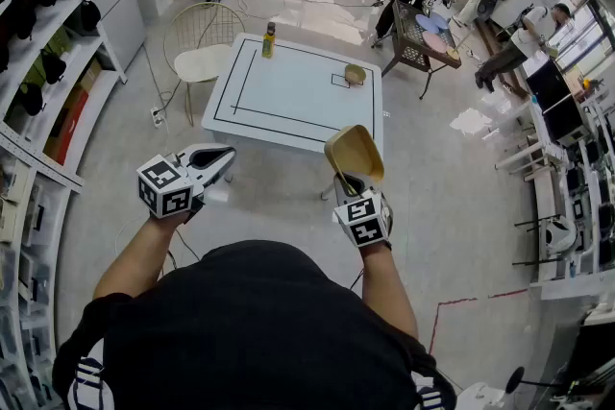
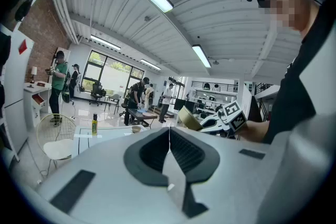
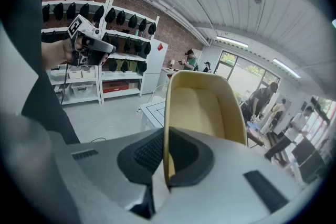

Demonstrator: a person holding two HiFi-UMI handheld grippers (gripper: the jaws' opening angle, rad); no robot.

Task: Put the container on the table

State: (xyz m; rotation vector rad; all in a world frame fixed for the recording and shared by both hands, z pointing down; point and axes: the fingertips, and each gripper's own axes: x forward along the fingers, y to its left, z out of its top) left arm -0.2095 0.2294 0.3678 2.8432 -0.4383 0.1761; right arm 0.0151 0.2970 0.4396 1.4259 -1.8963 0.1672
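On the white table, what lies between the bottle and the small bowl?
Nothing stands there. In the head view, only bare tabletop marked with black lines separates the bottle from the small bowl.

Container [image 3: 202, 107] edge (pinched part) is hidden between jaws.

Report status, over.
Right gripper shut on container, held short of table. Left gripper shut, empty. Bottle and bowl on table's far half.
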